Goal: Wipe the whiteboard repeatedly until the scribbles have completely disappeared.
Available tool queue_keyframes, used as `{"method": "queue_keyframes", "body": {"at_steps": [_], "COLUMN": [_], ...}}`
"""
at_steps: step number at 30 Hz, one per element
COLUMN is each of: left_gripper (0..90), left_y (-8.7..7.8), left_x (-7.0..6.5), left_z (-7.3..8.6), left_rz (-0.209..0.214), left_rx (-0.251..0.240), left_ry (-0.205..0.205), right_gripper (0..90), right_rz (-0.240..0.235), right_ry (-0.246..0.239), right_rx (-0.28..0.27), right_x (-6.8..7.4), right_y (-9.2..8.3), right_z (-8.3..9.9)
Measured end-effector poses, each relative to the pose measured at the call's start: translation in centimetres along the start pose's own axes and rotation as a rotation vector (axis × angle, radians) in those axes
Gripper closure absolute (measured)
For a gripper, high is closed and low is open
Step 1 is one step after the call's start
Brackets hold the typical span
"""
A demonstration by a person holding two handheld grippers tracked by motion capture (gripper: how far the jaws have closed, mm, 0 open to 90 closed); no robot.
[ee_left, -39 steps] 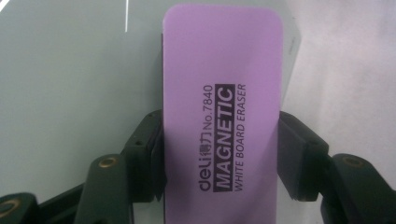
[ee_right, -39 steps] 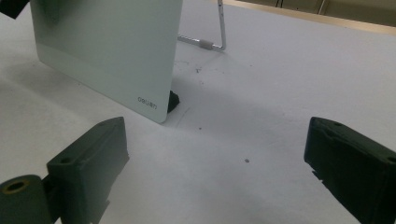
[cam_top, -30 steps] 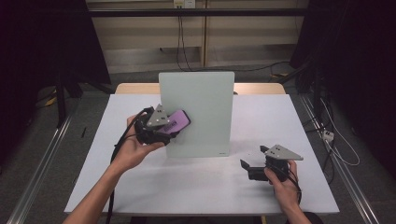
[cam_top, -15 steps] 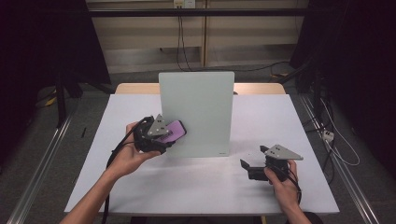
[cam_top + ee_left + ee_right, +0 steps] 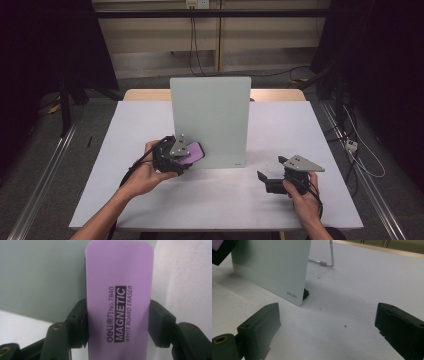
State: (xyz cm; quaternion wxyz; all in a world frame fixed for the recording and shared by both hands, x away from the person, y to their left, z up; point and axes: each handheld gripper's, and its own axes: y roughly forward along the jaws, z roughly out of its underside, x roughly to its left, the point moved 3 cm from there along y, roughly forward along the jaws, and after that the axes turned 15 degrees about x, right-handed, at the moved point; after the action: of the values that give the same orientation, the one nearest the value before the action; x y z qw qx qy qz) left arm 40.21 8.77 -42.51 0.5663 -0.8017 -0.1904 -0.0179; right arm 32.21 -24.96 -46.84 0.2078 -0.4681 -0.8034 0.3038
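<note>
Table: white top, wooden edge showing along the far side, dark floor around it.

Whiteboard: pale grey-green panel standing upright near the table's middle, face toward the near side. Small brand mark at its lower corner in the right gripper view. A bent wire stand props it from behind, foot resting on the table.

Left tongs: held in the person's left hand, at the near left of the whiteboard's lower edge. Jaws clamped on the long sides of a purple eraser. Printed on it: "deli No.7840 MAGNETIC WHITE BOARD ERASER". In the high view the eraser sits at the board's lower left corner; its far end overlaps the panel face. Whether it touches the panel, cannot tell. Cable trails from the tongs back along the forearm.

Right tongs: held in the right hand, near right of the table, well apart from the board, pointing left toward it. Jaws wide apart with bare table between them, as seen in the right gripper view. Grey three-cornered plate on top.
</note>
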Motion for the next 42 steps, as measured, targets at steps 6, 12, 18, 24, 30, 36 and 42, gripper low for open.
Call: {"method": "queue_keyframes", "body": {"at_steps": [6, 12, 18, 24, 30, 36, 42], "left_gripper": [41.0, 41.0, 41.0, 41.0, 40.9, 40.9, 40.9], "left_y": [0.8, 0.9, 0.0, -1.7, -2.9, -1.5, 0.7], "left_x": [-0.6, -0.7, -0.1, 1.3, 2.4, 1.1, -0.8], "left_z": [-0.2, -0.4, -1.3, -2.6, -3.1, -3.8, -4.4], "left_rz": [0.022, 0.033, 0.044, -0.012, -0.001, 0.002, 0.031], "left_rx": [0.014, 0.016, 0.001, -0.081, -0.165, -0.115, -0.057], "left_ry": [0.011, 0.012, 0.02, -0.021, -0.066, -0.001, 0.076], "right_gripper": [6.3, 6.3, 6.3, 6.3, 6.3, 6.3, 6.3], "right_rz": [0.0, -0.001, 0.002, 0.003, 0.002, 0.002, 0.002], "right_ry": [-0.001, -0.001, -0.002, -0.002, -0.001, -0.001, 0.0], "right_rx": [0.0, 0.0, 0.002, 0.0, 0.001, 0.001, 0.001], "right_x": [0.0, 0.0, 0.0, 0.0, 0.0, 0.0, 0.0], "right_y": [0.0, 0.0, 0.1, 0.0, 0.0, 0.1, 0.0], "right_z": [0.0, 0.0, 0.0, 0.0, 0.0, 0.0, 0.0]}}
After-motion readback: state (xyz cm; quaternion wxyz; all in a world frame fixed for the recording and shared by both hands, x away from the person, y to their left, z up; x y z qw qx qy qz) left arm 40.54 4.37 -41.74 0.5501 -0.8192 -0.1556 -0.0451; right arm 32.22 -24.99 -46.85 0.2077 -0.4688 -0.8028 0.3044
